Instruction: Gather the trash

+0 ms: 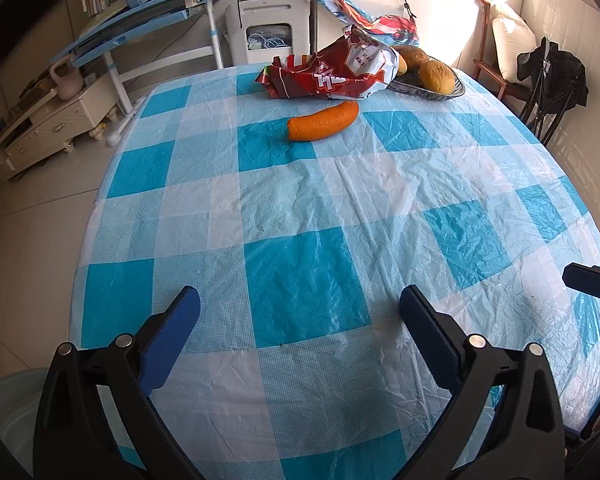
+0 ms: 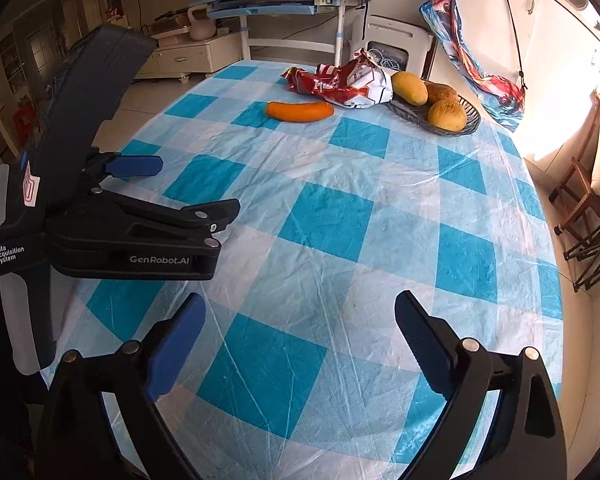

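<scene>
A crumpled red and white snack bag [image 1: 332, 70] lies at the far end of the blue checked table [image 1: 300, 220]; it also shows in the right wrist view [image 2: 346, 84]. An orange carrot-shaped piece [image 1: 323, 121] lies just in front of it, also in the right wrist view [image 2: 300, 111]. My left gripper [image 1: 300, 308] is open and empty over the near part of the table. My right gripper [image 2: 300, 316] is open and empty too, to the right of the left one. The left gripper's body [image 2: 120, 220] shows in the right wrist view.
A dark woven basket [image 1: 432, 90] with three yellow-brown fruits [image 2: 446, 114] stands at the far right of the table. A pale bin [image 1: 8, 404] sits on the floor at the near left. A chair [image 1: 548, 84] stands to the right, a desk [image 1: 140, 20] and cabinet behind.
</scene>
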The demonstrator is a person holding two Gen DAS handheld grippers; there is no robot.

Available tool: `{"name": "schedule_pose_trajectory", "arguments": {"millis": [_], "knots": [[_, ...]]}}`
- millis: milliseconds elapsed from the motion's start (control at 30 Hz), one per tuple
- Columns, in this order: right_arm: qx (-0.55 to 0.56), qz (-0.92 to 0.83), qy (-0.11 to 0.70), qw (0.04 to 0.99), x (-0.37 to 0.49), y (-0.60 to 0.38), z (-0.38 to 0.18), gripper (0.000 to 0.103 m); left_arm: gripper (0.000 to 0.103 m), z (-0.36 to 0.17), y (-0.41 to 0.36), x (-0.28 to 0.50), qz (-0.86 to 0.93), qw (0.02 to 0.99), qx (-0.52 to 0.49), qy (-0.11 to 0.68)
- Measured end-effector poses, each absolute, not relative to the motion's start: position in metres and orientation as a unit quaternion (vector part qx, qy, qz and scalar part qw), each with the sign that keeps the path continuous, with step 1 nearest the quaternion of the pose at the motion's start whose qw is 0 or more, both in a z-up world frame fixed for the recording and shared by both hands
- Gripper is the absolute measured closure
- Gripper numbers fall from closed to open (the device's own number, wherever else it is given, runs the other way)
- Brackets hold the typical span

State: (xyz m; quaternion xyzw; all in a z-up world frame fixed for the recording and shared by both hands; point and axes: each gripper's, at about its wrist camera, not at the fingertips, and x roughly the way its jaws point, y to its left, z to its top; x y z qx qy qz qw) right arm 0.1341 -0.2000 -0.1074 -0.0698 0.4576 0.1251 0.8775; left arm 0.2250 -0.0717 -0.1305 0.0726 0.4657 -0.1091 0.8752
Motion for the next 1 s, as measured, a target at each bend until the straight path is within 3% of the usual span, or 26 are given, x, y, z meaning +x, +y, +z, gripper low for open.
{"name": "schedule_pose_trajectory", "arguments": {"millis": [500,1000], "knots": [[-0.098,0.110,0.472,0.869,0.132,-0.191,-0.118,0.011,0.007,-0.131,-0.072,0.225,-0.109,0.875,0.073,0.466],[-0.066,0.068,0.435,0.895,0.144,-0.201,-0.116,0.011,0.007,-0.131,-0.072,0.224,-0.109,0.875,0.072,0.466]]}}
